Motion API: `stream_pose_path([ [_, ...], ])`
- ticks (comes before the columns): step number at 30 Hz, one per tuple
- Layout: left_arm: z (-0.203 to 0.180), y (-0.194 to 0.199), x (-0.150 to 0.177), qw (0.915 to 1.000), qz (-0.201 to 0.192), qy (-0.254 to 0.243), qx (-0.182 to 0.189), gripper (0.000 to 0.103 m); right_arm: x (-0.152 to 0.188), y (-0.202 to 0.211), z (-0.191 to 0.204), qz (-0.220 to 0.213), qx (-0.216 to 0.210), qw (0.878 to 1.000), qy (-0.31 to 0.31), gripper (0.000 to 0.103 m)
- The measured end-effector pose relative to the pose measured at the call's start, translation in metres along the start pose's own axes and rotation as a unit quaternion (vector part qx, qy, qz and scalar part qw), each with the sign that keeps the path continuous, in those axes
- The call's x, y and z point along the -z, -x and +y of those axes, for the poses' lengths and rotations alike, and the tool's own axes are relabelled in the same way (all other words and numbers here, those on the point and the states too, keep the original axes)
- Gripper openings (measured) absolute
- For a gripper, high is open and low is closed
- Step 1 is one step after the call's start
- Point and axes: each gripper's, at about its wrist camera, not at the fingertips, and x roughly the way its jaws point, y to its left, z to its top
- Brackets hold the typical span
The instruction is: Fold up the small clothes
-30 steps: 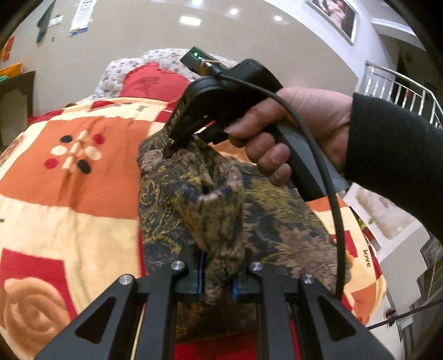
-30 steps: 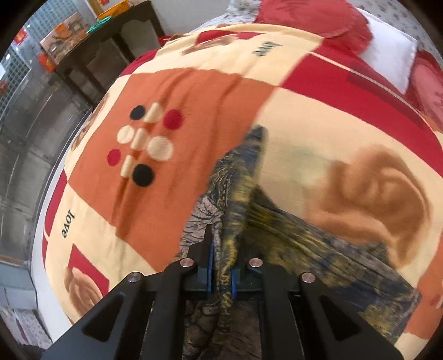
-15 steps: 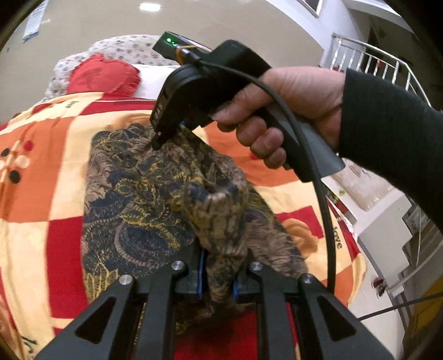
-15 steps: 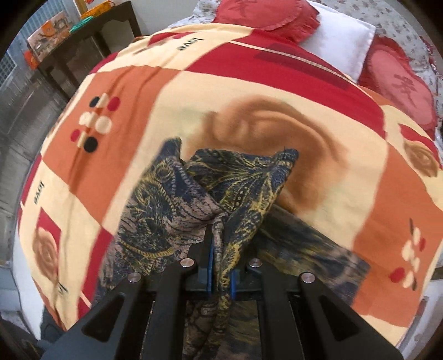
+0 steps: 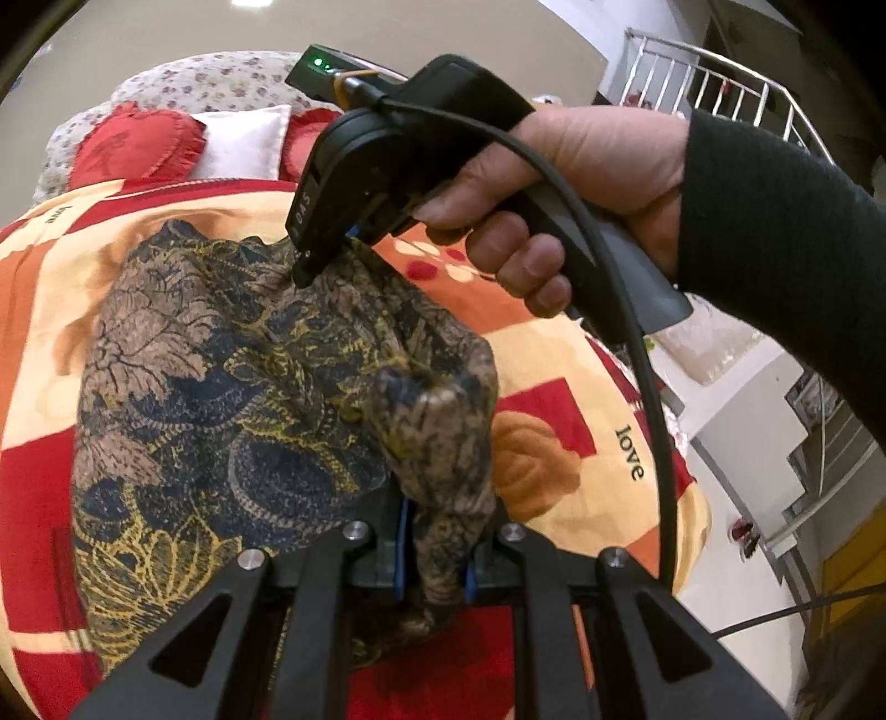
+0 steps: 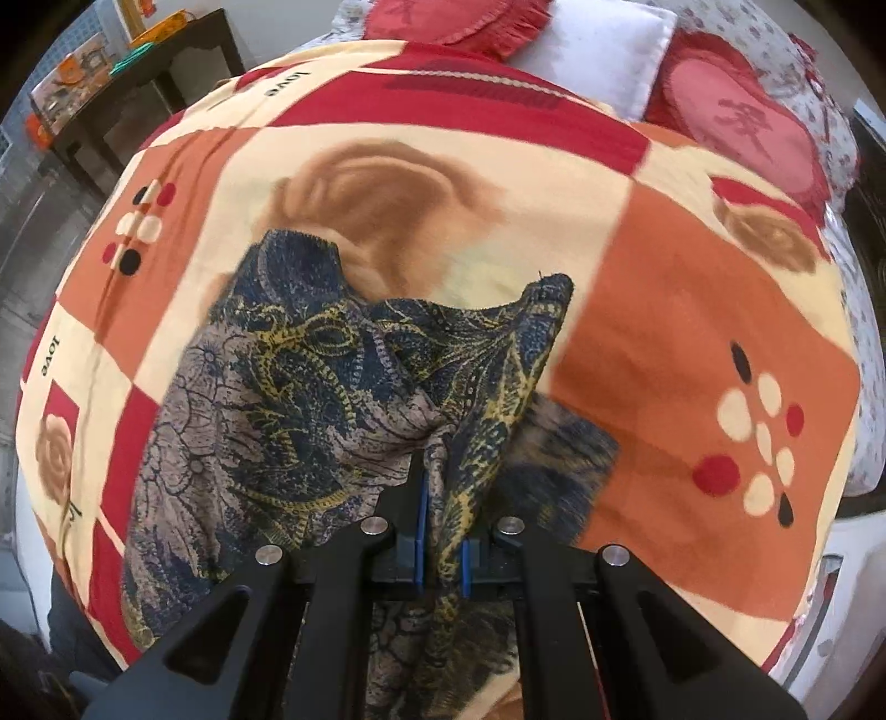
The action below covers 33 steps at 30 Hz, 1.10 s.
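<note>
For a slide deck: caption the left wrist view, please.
Both grippers, left and right, pinch a patterned garment above a quilt.

garment (image 5: 232, 387): 1 | tools: 2 | blanket (image 6: 692, 310): 1 | heart cushions: 2 | white pillow (image 6: 598, 50): 1

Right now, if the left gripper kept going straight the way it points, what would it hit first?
The left gripper is already shut on the patterned garment, so bunched cloth is immediately ahead. Past that, probably the right gripper pinching the same garment, then the blanket. Depth is hard to judge here.
</note>
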Motion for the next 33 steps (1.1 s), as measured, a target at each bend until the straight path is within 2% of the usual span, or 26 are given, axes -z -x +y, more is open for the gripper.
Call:
stream_pose_path([
  [4,-0.006,-0.014,0.006,0.9998,0.017,-0.007,-0.008,0.014,0.012,-0.013,-0.015,-0.001,-0.009,1.000,-0.020,0.010],
  [6,-0.007,-0.020,0.012,0.9995,0.027,-0.012,-0.010,0.015,0.019,-0.020,-0.019,-0.016,-0.017,0.999,-0.026,0.010],
  [9,-0.003,-0.015,0.019,0.9995,0.032,-0.001,0.002,0.024,0.029,-0.021,-0.030,-0.040,-0.039,0.996,-0.063,0.015],
  [13,0.002,0.017,0.032,0.9987,0.043,-0.002,0.026,0.041,0.053,0.004,-0.052,-0.094,-0.071,0.984,-0.135,0.018],
  [15,0.006,0.037,0.041,0.9989,0.040,-0.013,0.020,0.047,0.074,0.029,-0.058,-0.132,-0.086,0.975,-0.155,0.018],
  [17,0.018,0.057,0.045,0.9995,0.030,-0.012,0.006,0.048,0.097,0.052,-0.059,-0.163,-0.086,0.969,-0.165,0.018],
  [19,0.034,0.073,0.041,0.9997,0.006,-0.003,-0.023,0.050,0.121,0.075,-0.048,-0.190,-0.079,0.966,-0.155,0.018],
  [21,0.053,0.079,0.029,0.9983,-0.012,0.029,-0.049,0.052,0.141,0.093,-0.028,-0.211,-0.074,0.967,-0.122,0.018],
  [24,0.080,0.074,0.014,0.9941,-0.027,0.091,-0.054,0.053,0.173,0.103,0.020,-0.231,-0.066,0.968,-0.068,0.018],
  [26,0.086,0.057,0.010,0.9937,-0.001,0.102,-0.046,0.049,0.190,0.092,0.044,-0.230,-0.053,0.970,-0.062,0.012],
  [27,0.088,0.048,0.010,0.9936,0.011,0.100,-0.051,0.044,0.199,0.084,0.051,-0.223,-0.047,0.971,-0.065,0.008],
  [28,0.091,0.036,0.015,0.9916,0.030,0.093,-0.085,0.026,0.207,0.076,0.053,-0.217,-0.042,0.973,-0.072,0.006],
  [29,0.096,0.030,0.021,0.9902,0.036,0.086,-0.103,0.017,0.214,0.065,0.055,-0.208,-0.029,0.974,-0.084,0.006],
  [31,0.106,0.029,0.032,0.9912,0.018,0.080,-0.104,0.009,0.230,0.045,0.050,-0.198,-0.008,0.973,-0.123,0.006],
  [33,0.108,0.032,0.039,0.9920,0.007,0.074,-0.102,0.008,0.251,0.026,0.043,-0.202,-0.027,0.964,-0.171,0.006],
])
